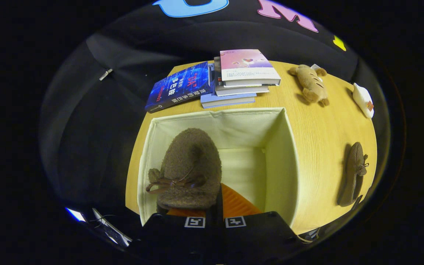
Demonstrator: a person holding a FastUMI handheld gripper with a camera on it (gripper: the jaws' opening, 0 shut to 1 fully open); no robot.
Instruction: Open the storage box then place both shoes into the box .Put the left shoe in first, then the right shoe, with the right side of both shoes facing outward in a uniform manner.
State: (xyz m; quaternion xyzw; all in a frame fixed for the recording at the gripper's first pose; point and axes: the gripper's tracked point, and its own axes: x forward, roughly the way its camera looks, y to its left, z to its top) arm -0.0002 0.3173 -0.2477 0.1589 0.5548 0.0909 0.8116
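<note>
Tool [215, 206] fingers clamp fuzzy brown shoe [190, 169] over open storage box [282, 147]; second shoe [353, 175] lies on table [322, 129], well apart

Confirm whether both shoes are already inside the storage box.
No: one shoe hangs in the tool over the open storage box; the other shoe lies on the table.

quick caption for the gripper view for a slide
Gripper shut on a brown fuzzy shoe, holding it over the open storage box; the second shoe lies on the table beside it.
</note>
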